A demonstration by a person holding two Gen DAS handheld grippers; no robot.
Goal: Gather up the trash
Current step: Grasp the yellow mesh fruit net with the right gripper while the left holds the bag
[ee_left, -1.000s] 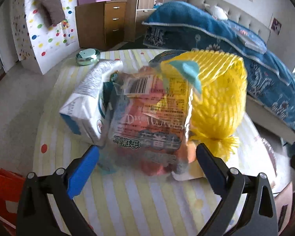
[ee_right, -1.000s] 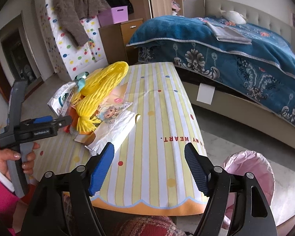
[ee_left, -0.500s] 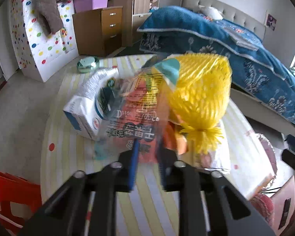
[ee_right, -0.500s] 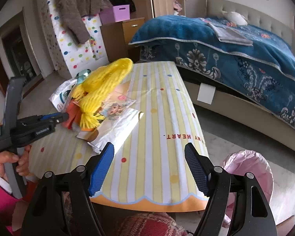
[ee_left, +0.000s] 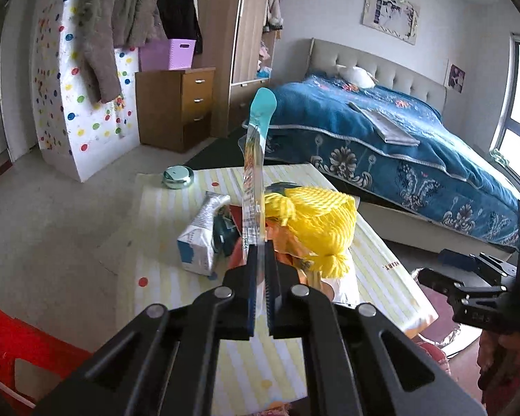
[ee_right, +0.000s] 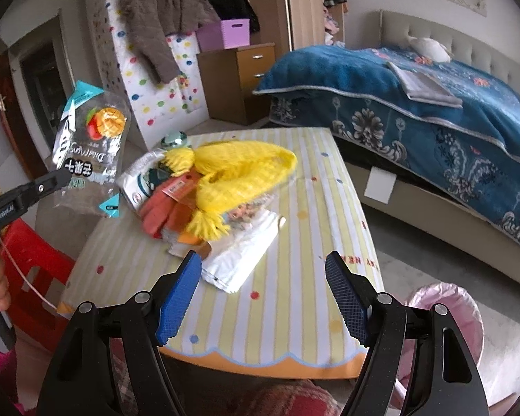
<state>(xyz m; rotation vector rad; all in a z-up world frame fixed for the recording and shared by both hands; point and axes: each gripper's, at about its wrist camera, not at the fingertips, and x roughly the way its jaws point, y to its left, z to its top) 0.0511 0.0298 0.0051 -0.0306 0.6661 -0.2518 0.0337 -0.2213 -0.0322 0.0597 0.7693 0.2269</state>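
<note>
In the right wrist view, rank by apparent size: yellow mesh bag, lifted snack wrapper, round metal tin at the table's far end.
1. Yellow mesh bag, largest.
2. Snack wrapper, smaller, though it hangs nearer the camera, so unsure.
3. Metal tin, clearly smallest, partly hidden.

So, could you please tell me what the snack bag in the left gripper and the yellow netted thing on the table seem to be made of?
Snack bag: thin glossy plastic film, by its see-through panels and printed gloss; pinched flat by the left gripper.
Yellow net: probably soft foam or plastic mesh, matte, judging from its ribbed open weave and tufted ends; fibre cannot be ruled out.
</note>
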